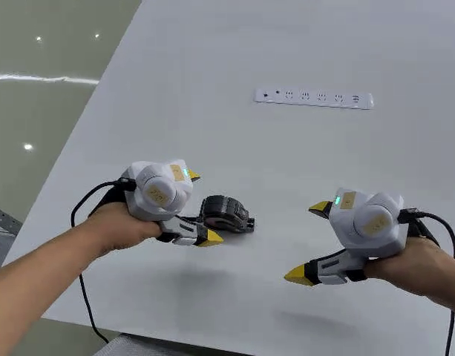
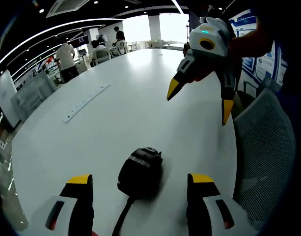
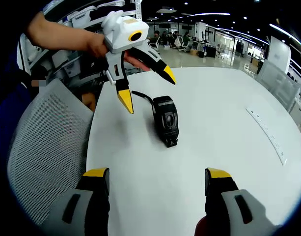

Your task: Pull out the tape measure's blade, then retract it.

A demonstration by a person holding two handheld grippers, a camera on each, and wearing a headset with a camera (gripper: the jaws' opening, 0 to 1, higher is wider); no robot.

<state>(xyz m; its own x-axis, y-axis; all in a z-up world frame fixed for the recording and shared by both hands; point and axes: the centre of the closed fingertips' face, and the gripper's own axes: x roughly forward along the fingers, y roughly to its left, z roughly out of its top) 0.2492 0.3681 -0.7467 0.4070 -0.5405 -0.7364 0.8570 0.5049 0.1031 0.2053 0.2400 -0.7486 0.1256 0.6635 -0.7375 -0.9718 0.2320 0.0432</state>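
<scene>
A black tape measure (image 1: 226,213) lies on the white table (image 1: 286,44), its blade inside the case. My left gripper (image 1: 203,206) is open, with the tape measure (image 2: 140,169) resting just ahead of and between its yellow tips, untouched; a black strap trails toward me. My right gripper (image 1: 307,241) hovers open to the right, apart from the case and pointed at it. From the right gripper view the tape measure (image 3: 166,120) lies well ahead of my own open jaws (image 3: 157,173), with the left gripper (image 3: 146,88) above it. The right gripper (image 2: 199,101) faces me in the left gripper view.
A white power strip (image 1: 314,97) lies flat at the far side of the table. The table's front edge (image 1: 234,337) is close to my hands. A mesh office chair (image 3: 47,162) stands beside the table. People stand far off in the room.
</scene>
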